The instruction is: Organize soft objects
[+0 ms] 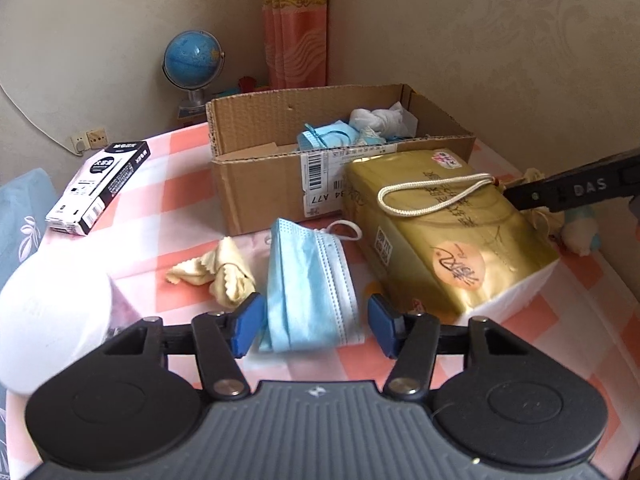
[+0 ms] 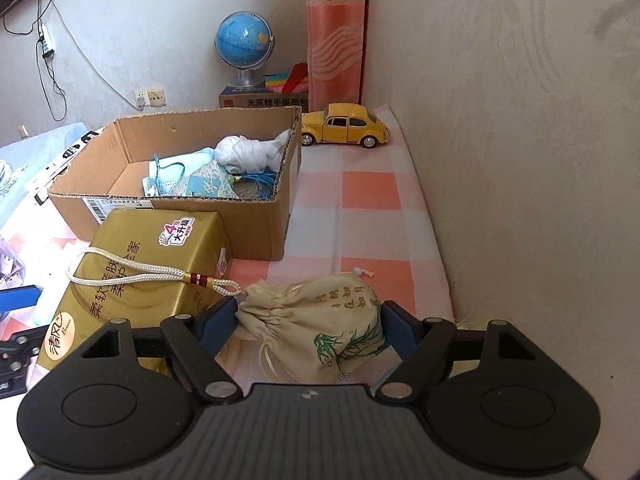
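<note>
- Left gripper (image 1: pixel 316 326) straddles the mask (image 1: pixel 310 280), near side of the box (image 1: pixel 280 184); jaws half-spread, pads not touching. May pinch one layer, rest drags.
- Right gripper (image 2: pixel 308 326) hugs the pouch (image 2: pixel 320 320); whether it is pinched, can't tell. Cord (image 2: pixel 136 276) on the tissue pack (image 2: pixel 156 252) could snag.

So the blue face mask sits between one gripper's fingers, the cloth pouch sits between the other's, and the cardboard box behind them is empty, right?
Not quite: the cardboard box is not empty. The right wrist view shows a white cloth bundle and blue items inside. The blue face mask and cloth pouch are as you say.
</note>
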`<act>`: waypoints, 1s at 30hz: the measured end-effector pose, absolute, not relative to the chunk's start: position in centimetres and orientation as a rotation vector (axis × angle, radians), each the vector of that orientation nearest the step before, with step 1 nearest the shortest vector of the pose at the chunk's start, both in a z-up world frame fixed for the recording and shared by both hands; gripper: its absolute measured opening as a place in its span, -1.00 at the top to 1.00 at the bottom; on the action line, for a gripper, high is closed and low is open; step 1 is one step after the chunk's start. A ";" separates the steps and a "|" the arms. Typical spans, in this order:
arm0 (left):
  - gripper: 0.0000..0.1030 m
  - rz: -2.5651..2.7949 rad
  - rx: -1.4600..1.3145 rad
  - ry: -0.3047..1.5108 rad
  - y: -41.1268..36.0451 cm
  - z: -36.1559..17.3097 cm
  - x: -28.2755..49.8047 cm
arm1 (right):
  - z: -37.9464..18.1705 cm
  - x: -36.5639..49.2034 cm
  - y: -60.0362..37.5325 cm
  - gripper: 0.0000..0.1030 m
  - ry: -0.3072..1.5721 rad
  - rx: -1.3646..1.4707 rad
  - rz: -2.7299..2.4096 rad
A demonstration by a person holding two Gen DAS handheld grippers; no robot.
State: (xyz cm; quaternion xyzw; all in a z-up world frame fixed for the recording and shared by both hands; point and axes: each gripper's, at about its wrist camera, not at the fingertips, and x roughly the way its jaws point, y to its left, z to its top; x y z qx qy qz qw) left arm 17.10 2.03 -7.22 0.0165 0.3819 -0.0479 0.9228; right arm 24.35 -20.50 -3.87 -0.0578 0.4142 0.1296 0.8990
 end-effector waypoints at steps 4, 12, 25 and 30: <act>0.02 -0.097 0.032 0.786 2.1 -7.6 18.0 | -3.7 24.1 -20.4 -0.59 0.848 -0.126 0.269; 0.24 -0.100 0.013 0.813 2.6 -8.2 19.3 | -3.5 23.9 -20.4 -0.59 0.840 -0.126 0.269; 0.43 -0.166 0.095 0.795 3.4 -4.4 16.3 | 0.5 21.3 -20.6 -0.58 0.771 -0.133 0.248; 0.43 -0.209 0.110 0.793 3.8 -2.4 14.6 | 2.6 19.8 -20.6 -0.58 0.727 -0.132 0.250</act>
